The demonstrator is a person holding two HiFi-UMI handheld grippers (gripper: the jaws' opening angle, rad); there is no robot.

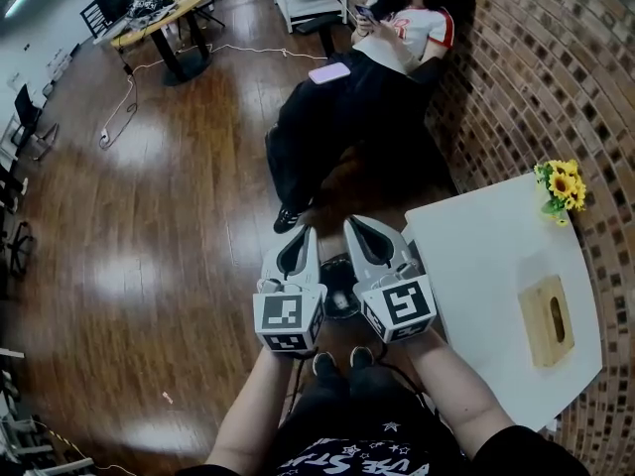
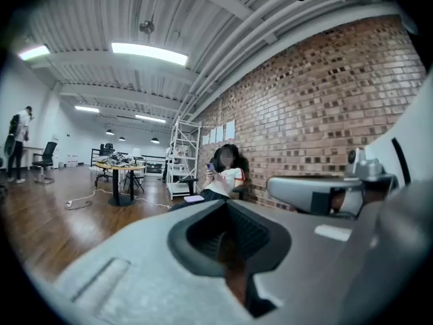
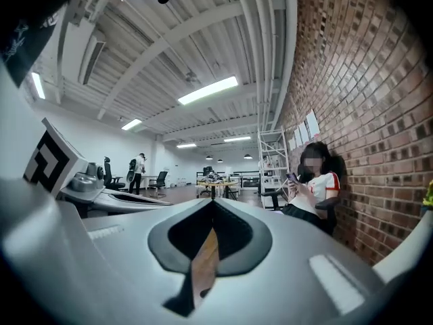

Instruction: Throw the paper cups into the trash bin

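Observation:
No paper cup shows in any view. My left gripper (image 1: 306, 232) and right gripper (image 1: 355, 223) are held side by side at waist height, both pointing forward with their jaws closed together and nothing between them. Below and between them, a dark round bin (image 1: 337, 291) is partly hidden by the grippers. In the left gripper view the left gripper (image 2: 226, 205) is shut and empty, with the right gripper's body (image 2: 318, 191) beside it. The right gripper (image 3: 213, 202) in its own view is shut too, with only a thin slit between its jaws.
A white table (image 1: 476, 266) stands at the right against the brick wall, bearing a sunflower pot (image 1: 561, 188) and a wooden tissue box (image 1: 547, 319). A seated person (image 1: 347, 97) with a phone is straight ahead. Wooden floor (image 1: 149, 246) spreads to the left.

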